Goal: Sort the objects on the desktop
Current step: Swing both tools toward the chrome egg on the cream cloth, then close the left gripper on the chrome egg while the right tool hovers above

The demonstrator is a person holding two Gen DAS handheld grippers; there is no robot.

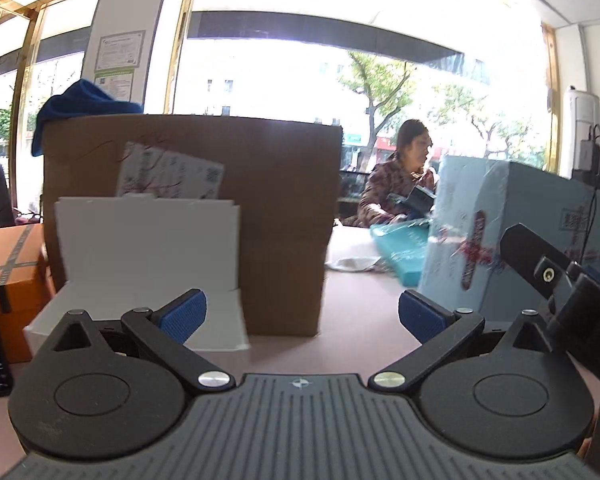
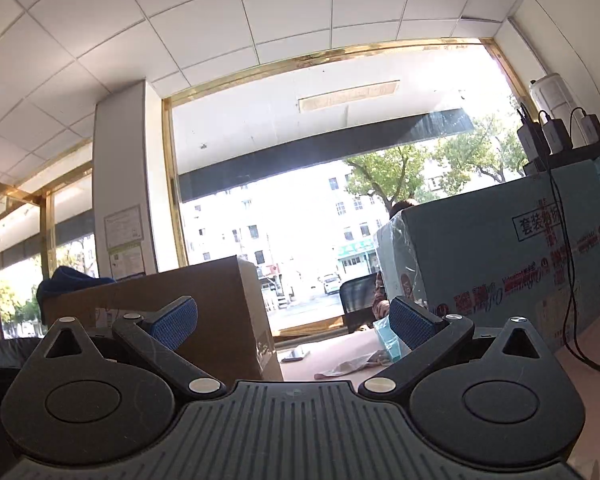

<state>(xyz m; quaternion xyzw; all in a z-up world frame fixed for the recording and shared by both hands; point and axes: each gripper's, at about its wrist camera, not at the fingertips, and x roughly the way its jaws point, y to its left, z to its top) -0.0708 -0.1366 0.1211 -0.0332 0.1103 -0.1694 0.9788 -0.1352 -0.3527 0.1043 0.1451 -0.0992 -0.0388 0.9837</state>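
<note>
My left gripper [image 1: 302, 316] stands open above the pinkish desk [image 1: 360, 320], with nothing between its blue pads. An open white box [image 1: 140, 264] with its lid up sits just ahead on the left, in front of a big brown cardboard box [image 1: 268, 200]. The other gripper's black body [image 1: 560, 292] shows at the right edge of the left wrist view. My right gripper [image 2: 294, 322] is open too and tilted upward, empty. Ahead of it lie the brown cardboard box [image 2: 204, 312], a small flat dark object [image 2: 294, 354] and crumpled white wrapping [image 2: 352, 366] on the desk.
A large light-blue carton [image 1: 520, 220] [image 2: 500, 256] stands at the right with a black cable [image 2: 568, 280] hanging over it. An orange box [image 1: 12, 272] sits at the left, a blue cloth [image 1: 80, 104] tops the brown box. A seated person [image 1: 400, 176] is beyond the desk.
</note>
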